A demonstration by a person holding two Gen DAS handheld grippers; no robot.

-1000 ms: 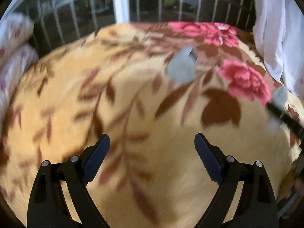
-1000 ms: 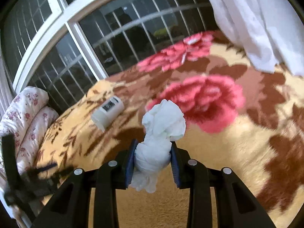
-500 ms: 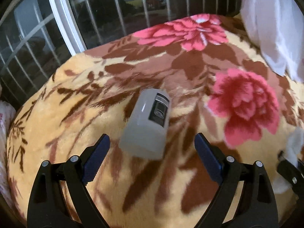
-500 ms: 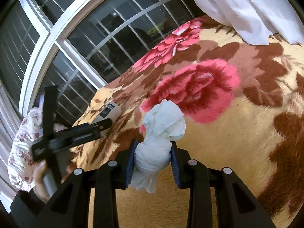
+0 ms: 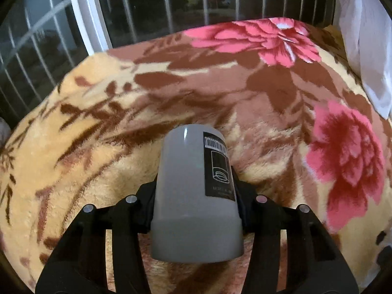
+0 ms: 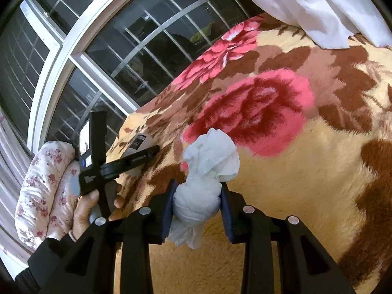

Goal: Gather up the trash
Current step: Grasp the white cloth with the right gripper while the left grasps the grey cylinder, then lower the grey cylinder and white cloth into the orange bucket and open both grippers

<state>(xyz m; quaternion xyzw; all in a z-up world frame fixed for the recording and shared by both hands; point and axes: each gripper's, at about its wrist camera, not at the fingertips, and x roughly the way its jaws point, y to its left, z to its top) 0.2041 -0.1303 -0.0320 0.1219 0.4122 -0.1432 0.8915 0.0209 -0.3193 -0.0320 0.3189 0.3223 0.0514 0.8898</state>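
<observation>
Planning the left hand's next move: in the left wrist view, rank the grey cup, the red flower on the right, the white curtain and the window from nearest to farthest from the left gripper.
1. Grey cup: between the closing jaws of the left gripper.
2. Red flower: on the blanket, right.
3. White curtain: upper right, at the bed's edge.
4. Window: top, beyond the bed.
</observation>
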